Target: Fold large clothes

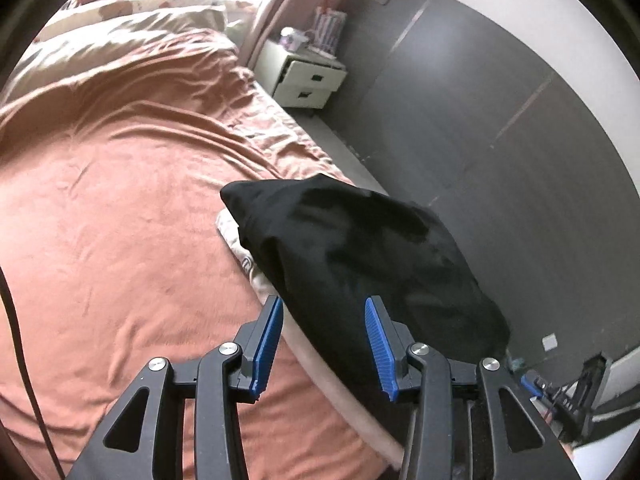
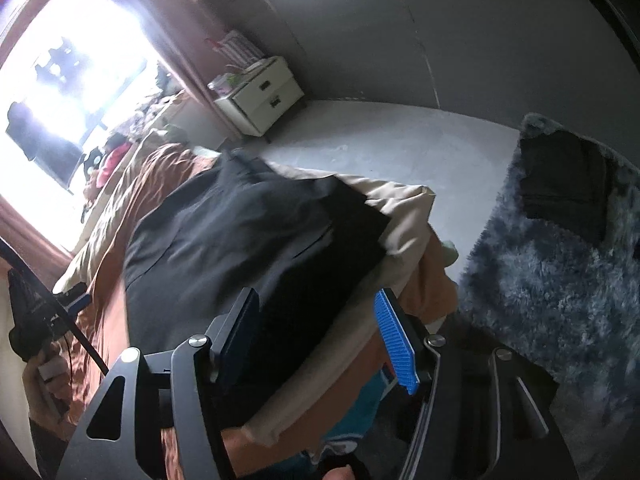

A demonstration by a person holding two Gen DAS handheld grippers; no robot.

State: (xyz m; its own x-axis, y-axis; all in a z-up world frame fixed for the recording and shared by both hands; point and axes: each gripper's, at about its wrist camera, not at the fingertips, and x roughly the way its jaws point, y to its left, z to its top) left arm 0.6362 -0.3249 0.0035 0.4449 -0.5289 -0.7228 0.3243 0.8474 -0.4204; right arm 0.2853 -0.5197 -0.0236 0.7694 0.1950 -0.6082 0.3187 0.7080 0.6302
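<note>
A black garment lies in a folded bundle on top of a cream garment at the right edge of the bed. My left gripper is open, its blue pads just above the near end of the black bundle, holding nothing. In the right wrist view the same black garment lies flat on the cream cloth near the bed corner. My right gripper is open over the near edge of the black garment and is empty.
The bed has an orange-brown sheet. A white two-drawer nightstand stands by the grey wall. A shaggy blue-grey rug lies on the floor with a dark folded garment on it. A bright window is beyond the bed.
</note>
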